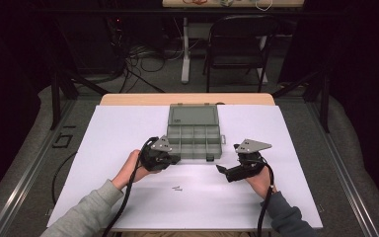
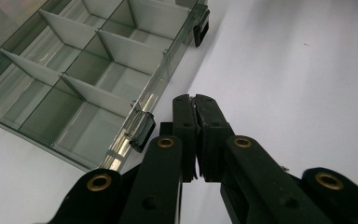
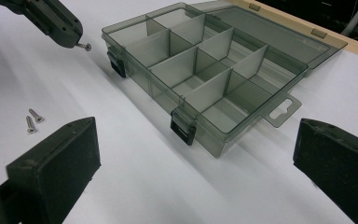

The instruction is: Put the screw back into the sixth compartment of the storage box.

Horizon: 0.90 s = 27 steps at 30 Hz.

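Nearest in the high view are my forearms, coming in from the table's near edge, one tong in each hand. My left gripper (image 1: 173,159) sits at the near left corner of the open organizer box (image 1: 194,131); my right gripper (image 1: 221,169) hovers off its near right corner, tilted down and inward. Two loose screws (image 1: 177,188) lie on the white sheet (image 1: 118,128) between my hands. In the left gripper view, my jaws stand pressed together just beside the box's front latch (image 2: 142,131), with a small bright glint at the tips that I take for a screw, too small there to confirm. In the right gripper view, my own jaws stand wide apart, holding nothing; farther off, the left gripper (image 3: 77,42) carries a screw (image 3: 86,46) pinched by its shank just short of the box's corner compartment (image 3: 130,33). Assessment: the screw is light, rigid, smooth and prone to slip or roll; grip it across the shank, near the head. The box is thin plastic and would likely slide if nudged.
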Motion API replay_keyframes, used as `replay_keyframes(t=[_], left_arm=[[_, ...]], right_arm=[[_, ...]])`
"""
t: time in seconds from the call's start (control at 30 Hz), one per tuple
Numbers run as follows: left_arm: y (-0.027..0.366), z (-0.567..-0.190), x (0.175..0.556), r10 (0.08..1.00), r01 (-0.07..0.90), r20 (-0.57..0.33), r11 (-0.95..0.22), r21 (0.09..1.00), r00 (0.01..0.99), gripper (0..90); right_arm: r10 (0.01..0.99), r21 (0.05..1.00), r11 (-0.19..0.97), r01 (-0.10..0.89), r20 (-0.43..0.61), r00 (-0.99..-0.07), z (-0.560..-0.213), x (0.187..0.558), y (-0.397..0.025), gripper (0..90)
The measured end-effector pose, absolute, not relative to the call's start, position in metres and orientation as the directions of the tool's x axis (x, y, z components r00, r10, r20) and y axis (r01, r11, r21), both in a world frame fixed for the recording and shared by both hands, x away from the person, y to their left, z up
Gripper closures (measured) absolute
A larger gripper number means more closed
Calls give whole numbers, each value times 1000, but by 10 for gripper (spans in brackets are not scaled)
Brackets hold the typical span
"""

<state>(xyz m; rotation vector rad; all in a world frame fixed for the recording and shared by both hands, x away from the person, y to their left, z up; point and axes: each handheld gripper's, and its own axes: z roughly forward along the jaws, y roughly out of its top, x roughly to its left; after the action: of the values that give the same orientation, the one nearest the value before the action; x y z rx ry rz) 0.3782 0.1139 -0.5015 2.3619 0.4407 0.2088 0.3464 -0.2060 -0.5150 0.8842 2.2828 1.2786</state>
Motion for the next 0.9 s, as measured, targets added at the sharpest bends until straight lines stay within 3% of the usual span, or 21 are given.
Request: replay_keyframes(t=[0.9], left_arm=[[102, -496, 395, 348, 237, 37, -707, 666, 937, 878]], right_arm=[[684, 859, 386, 337, -22, -729, -514, 346, -207, 0]])
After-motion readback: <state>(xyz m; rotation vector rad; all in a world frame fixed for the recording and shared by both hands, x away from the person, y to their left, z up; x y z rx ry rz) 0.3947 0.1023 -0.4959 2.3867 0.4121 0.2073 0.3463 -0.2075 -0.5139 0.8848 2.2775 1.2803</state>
